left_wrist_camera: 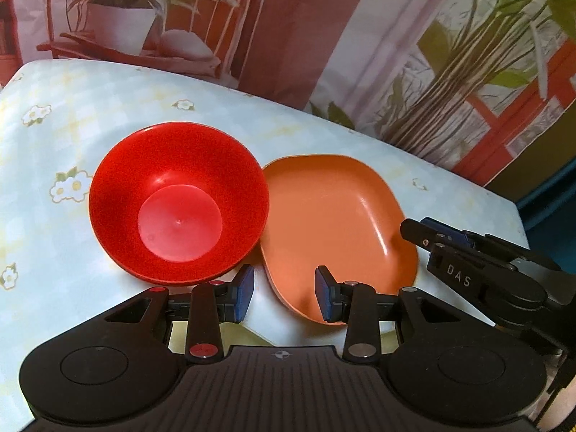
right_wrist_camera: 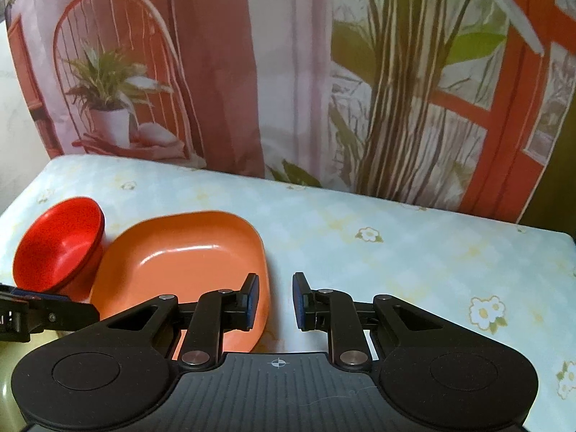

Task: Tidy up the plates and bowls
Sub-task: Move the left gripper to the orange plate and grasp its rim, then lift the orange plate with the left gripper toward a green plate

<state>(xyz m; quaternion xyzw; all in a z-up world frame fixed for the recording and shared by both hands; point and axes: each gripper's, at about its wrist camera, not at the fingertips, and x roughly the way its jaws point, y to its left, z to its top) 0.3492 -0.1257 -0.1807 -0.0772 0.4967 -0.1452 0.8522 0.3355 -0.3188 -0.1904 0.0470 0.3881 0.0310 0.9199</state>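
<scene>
A red bowl (left_wrist_camera: pixel 178 205) sits on the floral tablecloth, its rim touching an orange squarish plate (left_wrist_camera: pixel 338 230) to its right. My left gripper (left_wrist_camera: pixel 284 293) hovers open over the plate's near-left rim, which passes between the pads untouched. The right gripper (left_wrist_camera: pixel 423 228) comes in at the plate's right side. In the right wrist view the bowl (right_wrist_camera: pixel 57 248) lies far left and the plate (right_wrist_camera: pixel 187 266) beside it. My right gripper (right_wrist_camera: pixel 275 300) stands open by a narrow gap over bare cloth, its left finger (right_wrist_camera: pixel 250 300) overlapping the plate's right edge. The left gripper's finger (right_wrist_camera: pixel 72 311) shows at the left border.
The table (right_wrist_camera: pixel 396 259) wears a pale blue cloth with flowers; its right edge (left_wrist_camera: pixel 514 208) drops off close to the plate. A printed curtain (right_wrist_camera: pixel 288 72) hangs right behind the far edge. Bare cloth stretches right of the plate.
</scene>
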